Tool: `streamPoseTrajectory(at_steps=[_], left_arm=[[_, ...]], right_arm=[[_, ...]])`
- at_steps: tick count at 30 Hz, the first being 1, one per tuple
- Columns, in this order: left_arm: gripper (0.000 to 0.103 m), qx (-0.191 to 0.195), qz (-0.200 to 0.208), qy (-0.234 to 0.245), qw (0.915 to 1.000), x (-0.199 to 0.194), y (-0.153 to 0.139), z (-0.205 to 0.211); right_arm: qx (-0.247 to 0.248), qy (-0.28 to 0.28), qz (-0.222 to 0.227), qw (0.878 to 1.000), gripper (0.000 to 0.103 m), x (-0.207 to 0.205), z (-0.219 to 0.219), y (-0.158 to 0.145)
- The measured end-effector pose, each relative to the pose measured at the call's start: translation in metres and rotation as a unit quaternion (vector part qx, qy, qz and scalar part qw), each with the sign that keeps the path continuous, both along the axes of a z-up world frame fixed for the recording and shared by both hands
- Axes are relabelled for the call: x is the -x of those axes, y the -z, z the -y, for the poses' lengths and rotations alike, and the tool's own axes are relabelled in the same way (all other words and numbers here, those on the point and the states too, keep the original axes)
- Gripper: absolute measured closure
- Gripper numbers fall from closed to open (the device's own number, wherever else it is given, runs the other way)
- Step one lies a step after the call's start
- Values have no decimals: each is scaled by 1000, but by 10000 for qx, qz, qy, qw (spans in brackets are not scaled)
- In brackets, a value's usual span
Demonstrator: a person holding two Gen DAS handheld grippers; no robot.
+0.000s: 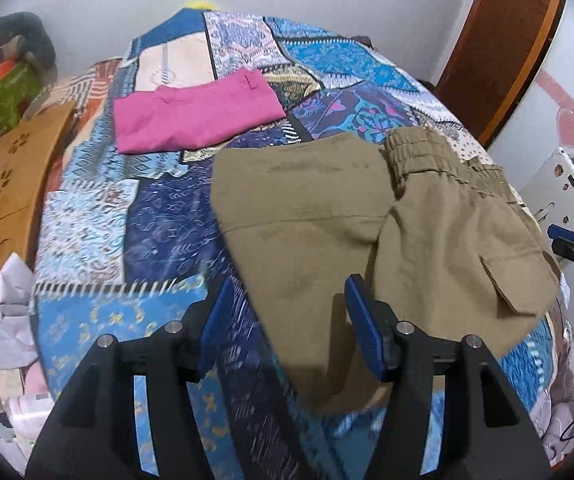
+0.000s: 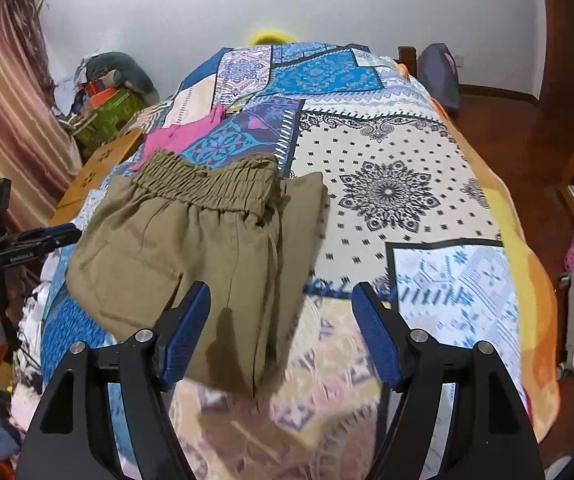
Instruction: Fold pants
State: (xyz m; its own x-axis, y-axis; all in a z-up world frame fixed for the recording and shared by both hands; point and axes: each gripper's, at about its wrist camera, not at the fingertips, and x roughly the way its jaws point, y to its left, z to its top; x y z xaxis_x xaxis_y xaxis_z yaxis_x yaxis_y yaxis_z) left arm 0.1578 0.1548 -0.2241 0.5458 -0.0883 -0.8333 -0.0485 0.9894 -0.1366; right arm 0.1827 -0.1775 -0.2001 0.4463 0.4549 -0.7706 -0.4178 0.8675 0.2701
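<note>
Khaki pants (image 1: 327,220) lie folded on the patchwork bedspread (image 1: 159,232), elastic waistband at the far right and a flap pocket on top. My left gripper (image 1: 287,314) hangs open above their near left edge, and its blue pads (image 1: 361,320) press on nothing. In the right wrist view the same pants (image 2: 191,248) lie left of centre with the waistband at the far end. My right gripper (image 2: 283,316) stands open over their near right corner with no cloth pinched. Each gripper also shows at the edge of the other's view.
Folded pink pants (image 1: 195,116) lie farther back on the bed. A wooden lap table (image 1: 7,200) and piled clutter (image 1: 11,92) stand along the bed's left side. A curtain (image 2: 3,120) hangs at the left, with wooden floor (image 2: 527,128) to the right.
</note>
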Motion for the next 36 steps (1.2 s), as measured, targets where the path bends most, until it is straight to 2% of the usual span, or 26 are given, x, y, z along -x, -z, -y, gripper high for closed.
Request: streamPoseTrajectory(at_steps=[8, 11, 16, 25, 31, 36], left_arm=[[44, 508, -173, 83, 9985, -29, 18, -1], [45, 520, -133, 160, 9984, -33, 18, 3], [54, 564, -40, 256, 9981, -38, 12, 8], [59, 751, 224, 330, 9964, -32, -3, 8], [59, 964, -225, 230, 9948, -22, 17, 1], [59, 1368, -226, 122, 9903, -17, 24, -6]], right_arm=[[-116, -115, -355, 9992, 33, -15, -17, 25], [-222, -77, -378, 9990, 31, -22, -16, 29], [-382, -161, -489, 9979, 29, -33, -17, 34], [-459, -347, -615, 9965, 31, -42, -21, 33], [-514, -484, -618, 9956, 37, -32, -18, 31], [-582, -527, -647, 9948, 37, -24, -14, 31]])
